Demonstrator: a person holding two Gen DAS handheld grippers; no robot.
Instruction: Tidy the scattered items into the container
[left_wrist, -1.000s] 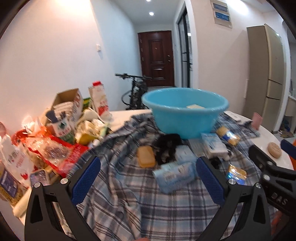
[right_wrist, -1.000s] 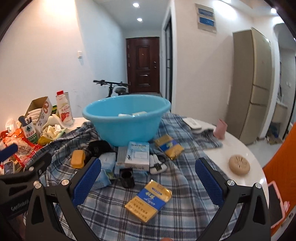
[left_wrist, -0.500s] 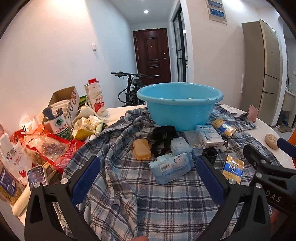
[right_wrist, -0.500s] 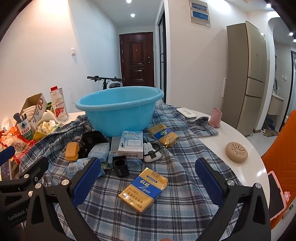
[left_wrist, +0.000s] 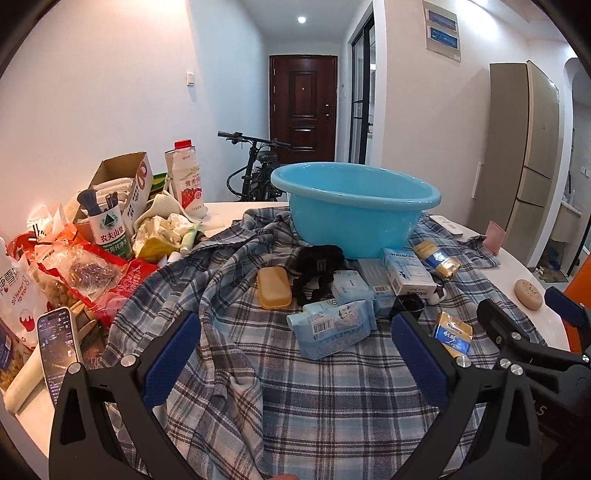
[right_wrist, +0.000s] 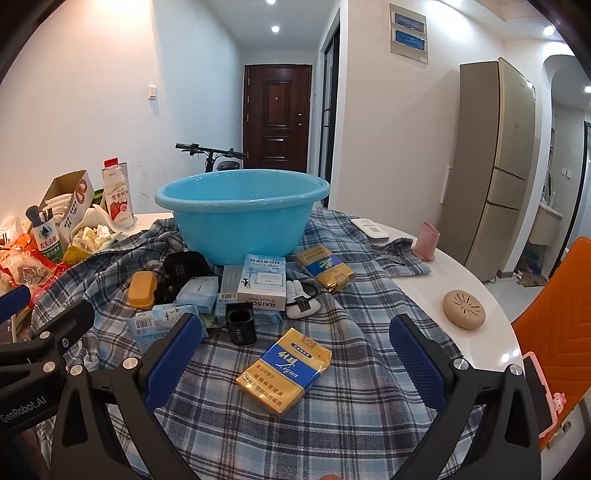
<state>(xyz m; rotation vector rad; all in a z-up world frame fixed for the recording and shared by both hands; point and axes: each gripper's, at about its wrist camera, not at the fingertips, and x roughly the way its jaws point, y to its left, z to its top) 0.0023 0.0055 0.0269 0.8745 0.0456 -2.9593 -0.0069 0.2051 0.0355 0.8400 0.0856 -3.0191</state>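
Observation:
A blue plastic basin (left_wrist: 354, 210) (right_wrist: 242, 214) stands at the back of a plaid cloth (left_wrist: 295, 398) (right_wrist: 369, 325). Scattered before it lie an orange soap case (left_wrist: 273, 288) (right_wrist: 141, 289), a black hair tie bundle (left_wrist: 318, 269), light blue tissue packs (left_wrist: 332, 328) (right_wrist: 159, 325), a white RAISON box (left_wrist: 406, 273) (right_wrist: 263, 282), a small black cup (right_wrist: 241, 326) and gold-blue cigarette packs (right_wrist: 284, 369) (right_wrist: 325, 267) (left_wrist: 452, 334). My left gripper (left_wrist: 295, 354) is open, low over the cloth just short of the tissue pack. My right gripper (right_wrist: 291, 360) is open around the nearest cigarette pack, not touching.
Snack bags, a bottle, a carton and a cardboard box (left_wrist: 122, 184) crowd the left of the white table (right_wrist: 476, 295). A phone (left_wrist: 61, 343) lies at the left edge. A tan round case (right_wrist: 463, 309), a pink cup (right_wrist: 424, 243) and a remote (right_wrist: 369, 229) sit right. An orange chair (right_wrist: 554, 302) stands beyond.
Both grippers have pulled back from the basin and dropped lower, so the basin looks smaller and its inside is hidden. Both stay open and empty.

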